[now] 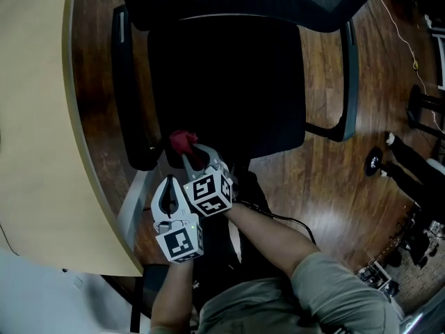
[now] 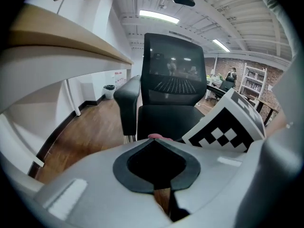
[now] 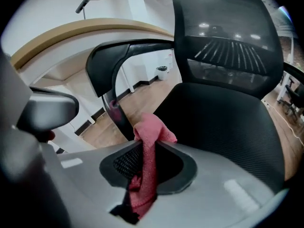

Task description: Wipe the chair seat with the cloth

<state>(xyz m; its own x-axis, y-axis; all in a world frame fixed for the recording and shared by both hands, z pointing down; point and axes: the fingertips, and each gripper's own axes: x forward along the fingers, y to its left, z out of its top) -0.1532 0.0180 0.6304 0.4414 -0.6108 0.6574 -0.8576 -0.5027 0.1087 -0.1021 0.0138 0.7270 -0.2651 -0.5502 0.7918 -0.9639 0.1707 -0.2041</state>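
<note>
The red cloth was pinched in the right tool. Its bunched end poked past the tips at the front corner of the chair seat, near the armrest. Whether it touched the dark seat was unclear. The left tool, just beside, had its jaws together on nothing. The tabletop ran out of view at left.

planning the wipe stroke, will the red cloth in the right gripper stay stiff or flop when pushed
Probably floppy: the fuzzy red cloth bunches and droops between the fingers of the right gripper. Likely light, since a small pinch carries it. Its texture may drag on the black mesh chair seat.
</note>
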